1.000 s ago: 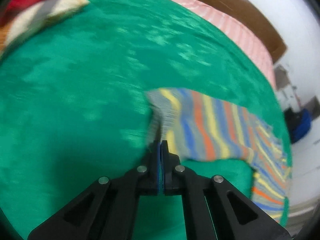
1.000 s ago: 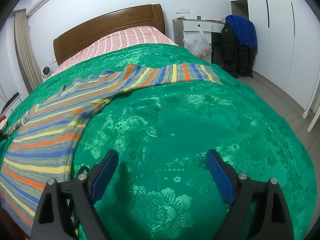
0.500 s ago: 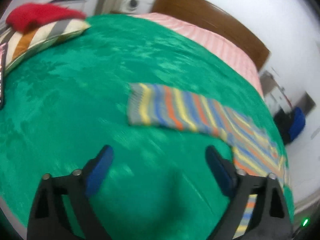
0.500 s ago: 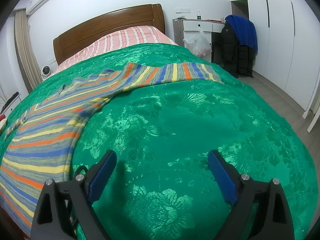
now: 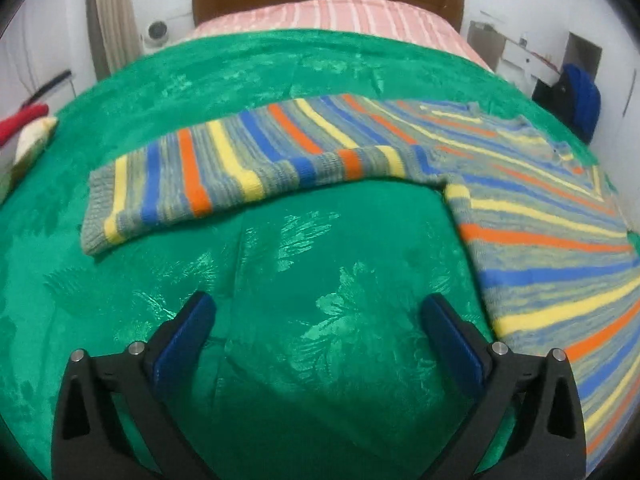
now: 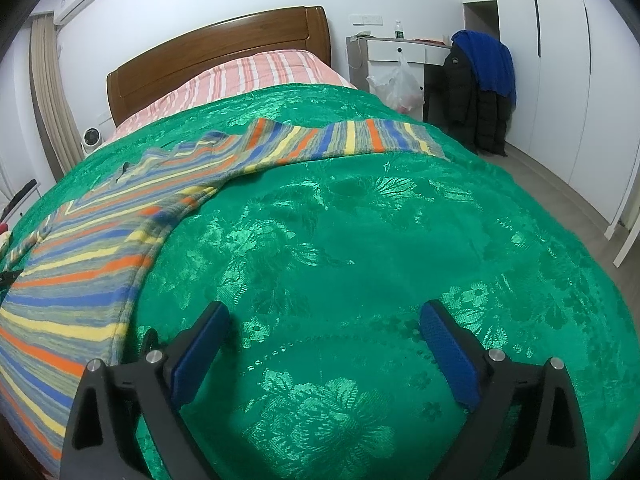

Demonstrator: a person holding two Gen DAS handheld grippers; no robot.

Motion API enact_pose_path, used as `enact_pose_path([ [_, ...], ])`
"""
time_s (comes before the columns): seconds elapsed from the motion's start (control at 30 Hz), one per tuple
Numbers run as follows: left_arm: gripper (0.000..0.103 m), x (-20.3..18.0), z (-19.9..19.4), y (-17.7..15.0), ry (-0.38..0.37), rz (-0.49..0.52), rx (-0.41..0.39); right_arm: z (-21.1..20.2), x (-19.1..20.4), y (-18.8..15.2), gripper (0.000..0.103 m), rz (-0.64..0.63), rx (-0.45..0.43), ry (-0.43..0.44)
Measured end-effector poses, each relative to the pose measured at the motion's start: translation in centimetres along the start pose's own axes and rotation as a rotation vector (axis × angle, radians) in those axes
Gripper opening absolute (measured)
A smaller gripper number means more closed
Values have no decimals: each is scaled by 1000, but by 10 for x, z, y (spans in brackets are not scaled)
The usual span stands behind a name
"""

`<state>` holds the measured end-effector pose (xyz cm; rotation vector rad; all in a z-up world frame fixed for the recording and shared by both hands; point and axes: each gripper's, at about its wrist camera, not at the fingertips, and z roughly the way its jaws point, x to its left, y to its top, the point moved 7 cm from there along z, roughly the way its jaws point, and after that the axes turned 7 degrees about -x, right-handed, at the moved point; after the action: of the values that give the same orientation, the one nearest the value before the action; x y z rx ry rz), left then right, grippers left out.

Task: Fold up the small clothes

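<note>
A bed (image 5: 320, 60) with a brown wooden headboard (image 6: 216, 56) fills both views, covered by a shiny green bedspread (image 6: 360, 240) with a woven flower pattern; a pink striped sheet (image 5: 340, 16) shows at the head end. Spread flat on the bedspread lies a striped knitted sweater (image 5: 540, 240) in grey, blue, orange and yellow. In the left wrist view its body runs down the right side and one sleeve (image 5: 224, 172) stretches out to the left, the cuff lying flat. In the right wrist view the body sits at the left and the other sleeve (image 6: 360, 138) reaches right toward the bed's far edge. Beyond the bed, a blue garment (image 6: 486, 60) hangs over a dark jacket. The left tongs (image 5: 318, 336) are opening, spread wide over bare bedspread with nothing between them, near the sleeve but apart from it. The right tongs (image 6: 324, 340) are also opening, empty, just beside the sweater's hem.
</note>
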<state>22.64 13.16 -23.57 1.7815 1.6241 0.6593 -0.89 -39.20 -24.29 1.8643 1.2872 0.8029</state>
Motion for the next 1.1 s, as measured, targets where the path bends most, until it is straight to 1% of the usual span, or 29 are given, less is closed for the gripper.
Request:
enact_pose_path([
  [0.4,103,4,1,0,1,-1,0,2,-1,-1,98,-10,-4,-3],
  [1.1,103,3,1,0,2,-1,-1,2,2,0,98,-17,-5,-7],
])
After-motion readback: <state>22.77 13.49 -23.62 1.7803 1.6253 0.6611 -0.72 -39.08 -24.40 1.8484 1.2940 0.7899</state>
